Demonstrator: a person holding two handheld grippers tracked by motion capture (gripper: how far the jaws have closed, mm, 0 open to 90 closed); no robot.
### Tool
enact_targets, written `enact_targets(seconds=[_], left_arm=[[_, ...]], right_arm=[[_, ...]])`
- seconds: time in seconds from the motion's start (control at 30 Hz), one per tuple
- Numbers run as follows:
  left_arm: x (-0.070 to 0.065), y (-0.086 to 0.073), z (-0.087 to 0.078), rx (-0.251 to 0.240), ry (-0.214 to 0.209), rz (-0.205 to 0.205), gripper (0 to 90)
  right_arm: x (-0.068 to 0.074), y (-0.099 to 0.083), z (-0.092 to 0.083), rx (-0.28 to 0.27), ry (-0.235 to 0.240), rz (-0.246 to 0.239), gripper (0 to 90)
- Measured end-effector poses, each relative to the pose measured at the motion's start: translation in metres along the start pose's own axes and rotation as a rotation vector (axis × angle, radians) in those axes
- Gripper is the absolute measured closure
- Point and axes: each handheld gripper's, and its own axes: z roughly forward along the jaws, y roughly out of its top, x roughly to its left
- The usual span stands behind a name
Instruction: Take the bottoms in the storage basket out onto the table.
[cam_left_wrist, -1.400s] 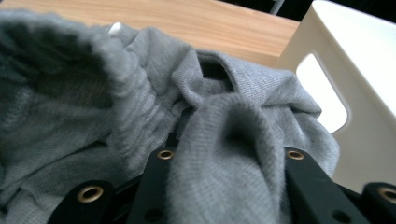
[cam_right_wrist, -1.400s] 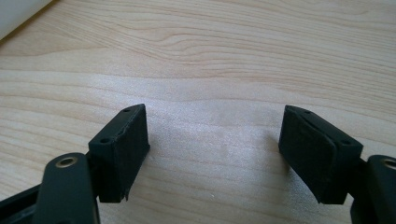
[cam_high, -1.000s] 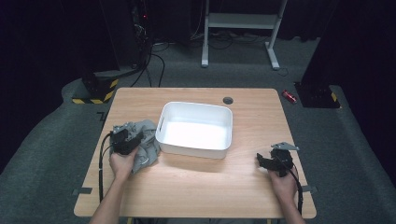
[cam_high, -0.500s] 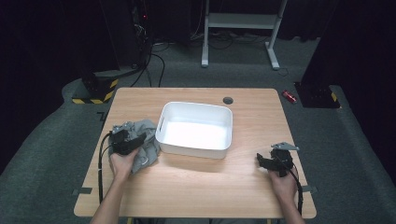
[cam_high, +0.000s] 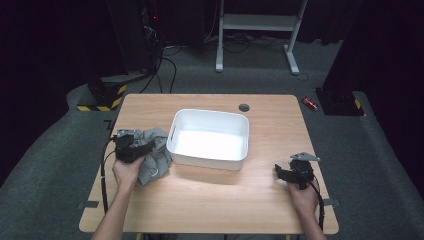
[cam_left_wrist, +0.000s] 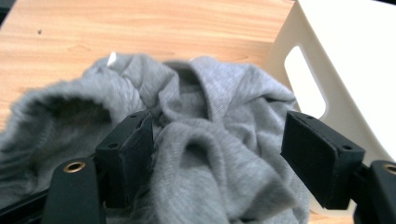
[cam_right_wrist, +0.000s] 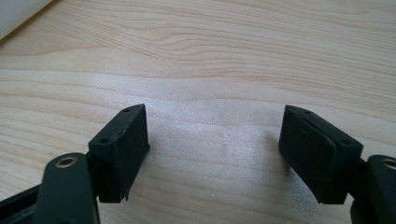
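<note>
A crumpled grey cloth (cam_high: 156, 159) lies on the wooden table (cam_high: 210, 200), left of a white plastic tub (cam_high: 206, 161). My left gripper (cam_high: 135, 149) hovers just over the cloth. In the left gripper view its jaws have just been opening and stand wide, with folds of the cloth (cam_left_wrist: 210, 107) bunched loosely between them and the tub's handle wall (cam_left_wrist: 345, 70) at the right. My right gripper (cam_high: 281, 173) rests near the table's right front corner. It is open (cam_right_wrist: 215, 149) over bare wood with nothing between its pads.
A small black round grommet (cam_high: 244, 107) sits behind the tub. Off the table are a red object (cam_high: 310, 103) on the carpet, a white stand (cam_high: 255, 22) at the back and a yellow-black striped base (cam_high: 102, 100).
The left gripper has lifted a little above the grey cloth, which stays on the table. The right gripper has kept still.
</note>
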Motion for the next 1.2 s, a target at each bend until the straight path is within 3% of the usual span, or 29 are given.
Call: enact_targets(seconds=[0.4, 0.6, 1.2], left_arm=[[-0.004, 0.002, -0.016, -0.033, -0.025, 0.012, 26.4], [-0.011, 0.002, -0.024, -0.056, -0.033, 0.040, 26.4], [-0.028, -0.002, -0.031, -0.081, -0.078, 0.058, 26.9]], right_arm=[[0.000, 0.000, 0.000, 0.000, 0.000, 0.000, 23.7], [0.000, 0.000, 0.000, 0.000, 0.000, 0.000, 23.7], [0.000, 0.000, 0.000, 0.000, 0.000, 0.000, 23.7]])
